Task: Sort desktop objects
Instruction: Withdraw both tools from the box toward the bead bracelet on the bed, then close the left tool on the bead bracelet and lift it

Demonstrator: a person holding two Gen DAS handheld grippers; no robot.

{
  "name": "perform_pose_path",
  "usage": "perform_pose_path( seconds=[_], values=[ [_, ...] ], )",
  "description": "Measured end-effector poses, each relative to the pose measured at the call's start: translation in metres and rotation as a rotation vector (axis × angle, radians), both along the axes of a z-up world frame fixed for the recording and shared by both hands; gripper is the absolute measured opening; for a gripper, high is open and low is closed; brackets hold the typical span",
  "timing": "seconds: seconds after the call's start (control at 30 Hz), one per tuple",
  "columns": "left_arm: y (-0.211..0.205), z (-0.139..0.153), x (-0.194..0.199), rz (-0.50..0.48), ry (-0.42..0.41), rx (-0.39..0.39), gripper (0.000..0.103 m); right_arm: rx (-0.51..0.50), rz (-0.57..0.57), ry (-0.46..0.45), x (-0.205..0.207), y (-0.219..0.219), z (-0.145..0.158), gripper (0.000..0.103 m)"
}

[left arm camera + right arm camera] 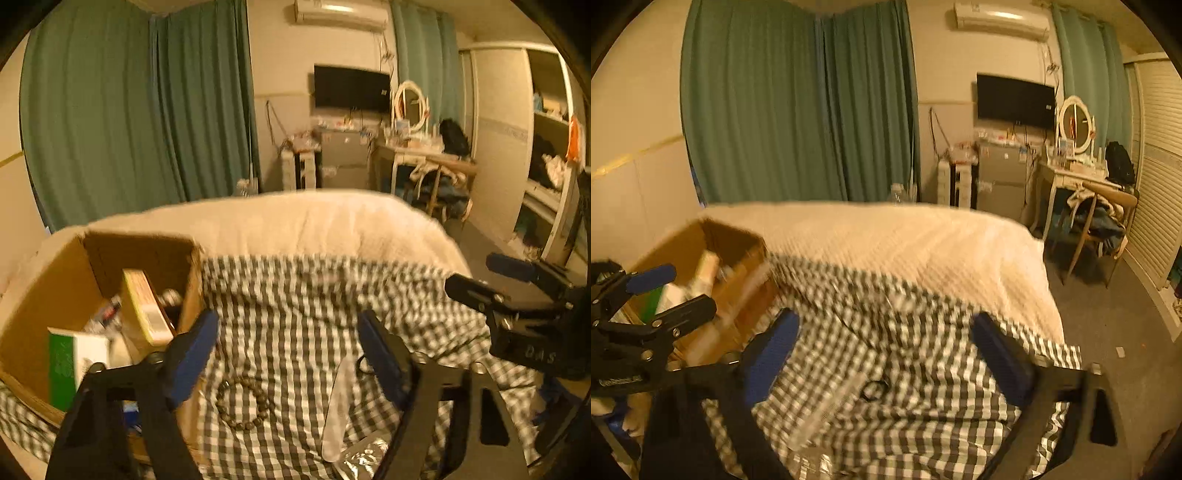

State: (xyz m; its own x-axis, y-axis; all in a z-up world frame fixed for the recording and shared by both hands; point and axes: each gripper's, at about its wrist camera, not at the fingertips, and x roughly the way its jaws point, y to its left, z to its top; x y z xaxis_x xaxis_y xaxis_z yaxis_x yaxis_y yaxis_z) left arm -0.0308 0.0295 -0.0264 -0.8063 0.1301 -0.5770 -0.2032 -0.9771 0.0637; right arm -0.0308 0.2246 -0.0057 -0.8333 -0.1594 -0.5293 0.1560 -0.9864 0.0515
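Both grippers hang over a bed covered with a checked cloth (295, 314), and behind the cloth lies a cream blanket (295, 221). The left gripper (288, 354) has its blue pads spread apart and nothing is between them; it grasps nothing. Below it, on the checked cloth, lies a bead bracelet (242, 404) in a ring, and just to the right of it a long clear plastic piece (338, 402), which lies lengthwise toward the camera. Near the far end of this piece there is a small dark ring (364, 363), partly hidden behind the right finger of the left gripper. At the bottom edge a crumpled silver foil packet (364, 456) touches the clear piece. To the left stands an open cardboard box (48, 295) on the bed, and inside it are a green and white carton (70, 365) and a yellowish flat box (146, 310) that leans tilted. The right gripper (886, 354) is also released, with empty space between its pads; in its view the picture is blurred, but the same clear piece and dark ring lie on the cloth below it. The two grippers are near each other, side by side, and do not touch.
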Motion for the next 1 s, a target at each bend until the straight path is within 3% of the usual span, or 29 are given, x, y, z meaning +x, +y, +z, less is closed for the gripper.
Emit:
perform_pose_path(
  seconds=[0.03, 0.17, 0.23, 0.33, 0.43, 0.5, 0.73, 0.93, 1.0],
  values=[
    [0.0, -0.01, -0.002, 0.005, -0.004, -0.008, 0.074, 0.016, 0.005, -0.031, -0.006, -0.004, -0.011, 0.075],
    [0.0, -0.057, -0.015, 0.03, -0.069, -0.049, 0.072, 0.041, 0.05, -0.137, -0.029, -0.01, -0.049, 0.073],
    [0.0, -0.079, -0.019, 0.041, -0.099, -0.068, 0.072, 0.054, 0.062, -0.181, -0.041, -0.01, -0.065, 0.067],
    [0.003, -0.107, -0.02, 0.053, -0.104, -0.128, 0.071, 0.045, 0.082, -0.27, -0.059, -0.012, -0.094, 0.066],
    [-0.003, -0.132, -0.028, 0.065, -0.178, -0.121, 0.071, 0.0, 0.078, -0.353, -0.069, -0.009, -0.12, 0.066],
    [-0.006, -0.15, -0.031, 0.101, -0.201, -0.145, 0.071, 0.031, 0.058, -0.386, -0.075, -0.011, -0.134, 0.064],
    [-0.016, -0.177, -0.05, 0.212, -0.247, -0.166, 0.071, 0.148, 0.077, -0.446, -0.091, -0.028, -0.164, 0.063],
    [-0.017, -0.189, -0.061, 0.227, -0.275, -0.171, 0.071, 0.26, 0.075, -0.485, -0.098, -0.043, -0.184, 0.063],
    [-0.017, -0.191, -0.064, 0.219, -0.285, -0.163, 0.062, 0.29, 0.075, -0.486, -0.098, -0.046, -0.186, 0.061]
  ],
)
